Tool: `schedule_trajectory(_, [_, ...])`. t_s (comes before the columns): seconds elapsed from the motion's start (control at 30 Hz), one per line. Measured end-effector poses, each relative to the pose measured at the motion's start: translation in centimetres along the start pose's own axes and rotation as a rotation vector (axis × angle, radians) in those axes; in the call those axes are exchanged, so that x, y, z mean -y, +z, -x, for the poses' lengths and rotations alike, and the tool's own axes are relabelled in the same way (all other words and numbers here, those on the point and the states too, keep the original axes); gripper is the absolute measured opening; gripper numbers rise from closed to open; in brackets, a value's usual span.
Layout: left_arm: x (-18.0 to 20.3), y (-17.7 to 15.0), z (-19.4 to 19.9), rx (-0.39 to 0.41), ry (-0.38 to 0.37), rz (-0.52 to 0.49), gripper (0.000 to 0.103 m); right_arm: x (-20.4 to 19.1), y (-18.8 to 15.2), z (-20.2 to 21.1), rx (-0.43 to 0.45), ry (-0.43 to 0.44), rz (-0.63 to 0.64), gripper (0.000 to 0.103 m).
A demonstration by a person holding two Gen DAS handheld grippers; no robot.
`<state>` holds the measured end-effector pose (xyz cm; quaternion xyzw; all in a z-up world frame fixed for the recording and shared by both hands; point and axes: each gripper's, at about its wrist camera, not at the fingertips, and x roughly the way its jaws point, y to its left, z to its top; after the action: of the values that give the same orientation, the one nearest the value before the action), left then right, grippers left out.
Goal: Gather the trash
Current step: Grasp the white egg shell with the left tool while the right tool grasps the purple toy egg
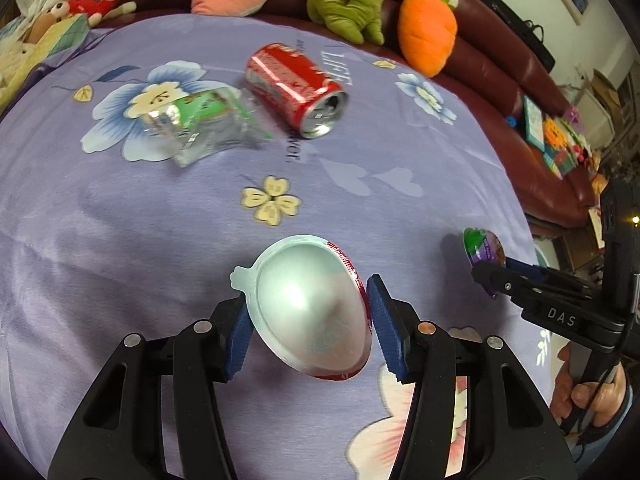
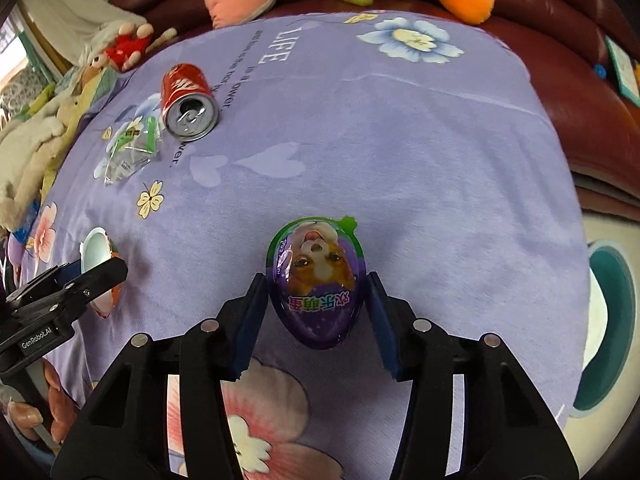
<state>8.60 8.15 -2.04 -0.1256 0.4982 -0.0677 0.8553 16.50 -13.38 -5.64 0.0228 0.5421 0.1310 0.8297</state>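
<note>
Held by the left gripper: half an egg-shaped shell, silvery hollow facing up, red print at the rim, blue pads pressing both sides. Between the right gripper pads: a purple egg capsule with a puppy picture, Chinese characters and a green rim, left pad touching, right pad seemingly just clear. Farther off on the lilac flowered cloth printed "LIFE": a red soda can on its side, beside a crumpled clear wrapper with green print. "DAS" and "GenRobot.AI" on the gripper bodies.
</note>
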Motion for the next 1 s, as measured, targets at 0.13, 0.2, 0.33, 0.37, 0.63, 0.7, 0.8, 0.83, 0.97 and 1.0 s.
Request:
schedule_trajectory(0.13, [1.8, 0.1, -0.1, 0.004, -0.022, -0.020, 0.055, 2.3, -0.5, 1.5, 0.016, -0.015, -0.039, 0.048])
schedule_trajectory(0.2, [3.0, 0.2, -0.1, 0.005, -0.034, -0.040, 0.055, 3.5, -0.8, 2.5, 0.031, -0.024, -0.061, 0.048])
schedule_trajectory(0.33, [5.4, 0.4, -0.1, 0.012, -0.055, -0.085, 0.055, 5.9, -1.4, 4.1, 0.055, -0.040, -0.103, 0.048])
schedule_trajectory(0.37, [6.1, 0.4, -0.1, 0.014, -0.062, -0.098, 0.055, 6.6, -1.6, 4.6, 0.062, -0.045, -0.115, 0.048])
schedule_trajectory(0.63, [11.9, 0.6, -0.7, 0.007, -0.099, -0.206, 0.055, 11.6, -3.4, 7.6, 0.110, -0.063, -0.210, 0.048])
schedule_trajectory(0.7, [13.4, 0.6, -0.9, 0.002, -0.107, -0.238, 0.055, 13.1, -3.9, 8.4, 0.123, -0.063, -0.239, 0.048])
schedule_trajectory(0.8, [16.0, 0.6, -1.3, -0.008, -0.124, -0.287, 0.055, 14.9, -4.4, 9.3, 0.142, -0.069, -0.274, 0.048])
schedule_trajectory(0.83, [16.7, 0.5, -1.3, -0.009, -0.128, -0.298, 0.055, 15.8, -4.7, 9.8, 0.155, -0.071, -0.293, 0.048])
schedule_trajectory(0.97, [20.9, 0.4, -1.7, -0.018, -0.157, -0.381, 0.055, 18.9, -5.9, 12.0, 0.212, -0.079, -0.359, 0.048])
schedule_trajectory(1.0, [21.9, 0.4, -1.9, -0.021, -0.163, -0.399, 0.055, 20.0, -6.4, 12.8, 0.233, -0.084, -0.382, 0.048])
